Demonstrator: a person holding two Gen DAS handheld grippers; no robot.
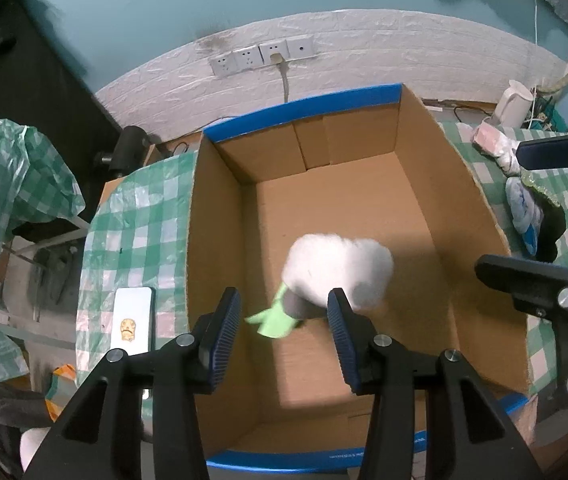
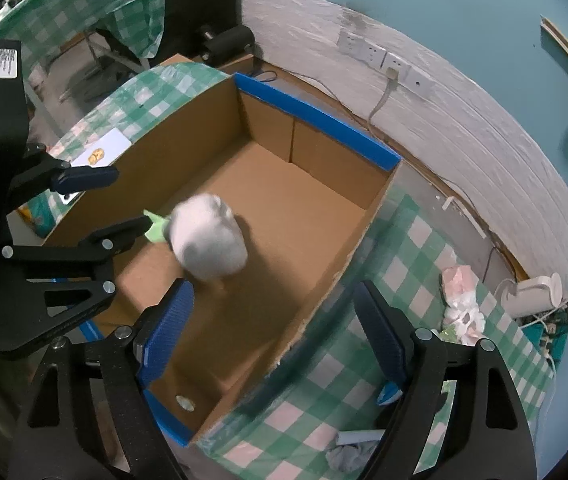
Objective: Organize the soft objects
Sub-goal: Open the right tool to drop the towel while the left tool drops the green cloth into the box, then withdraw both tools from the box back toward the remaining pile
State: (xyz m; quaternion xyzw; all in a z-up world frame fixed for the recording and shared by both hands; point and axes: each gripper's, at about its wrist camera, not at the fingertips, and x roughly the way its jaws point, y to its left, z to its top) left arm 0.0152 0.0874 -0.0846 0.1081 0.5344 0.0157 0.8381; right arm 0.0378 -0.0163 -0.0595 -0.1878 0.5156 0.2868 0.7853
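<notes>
Left wrist view: my left gripper [image 1: 284, 320] spread, nothing pinched, above white plush toy [image 1: 340, 268] inside cardboard box [image 1: 424, 184]. My right gripper [image 2: 279, 332] spread wide, empty, straddling box wall.

You have one cardboard box [image 1: 219, 216] on the checked cloth, and in it one white plush toy [image 1: 340, 268] with one green piece [image 1: 273, 320] at its end. You hold two grippers, left [image 1: 284, 320] and right [image 2: 275, 328]. Beside the box lies one white phone [image 1: 131, 320]. Four wall sockets [image 1: 261, 56] sit behind, and one white kettle [image 1: 514, 104].
</notes>
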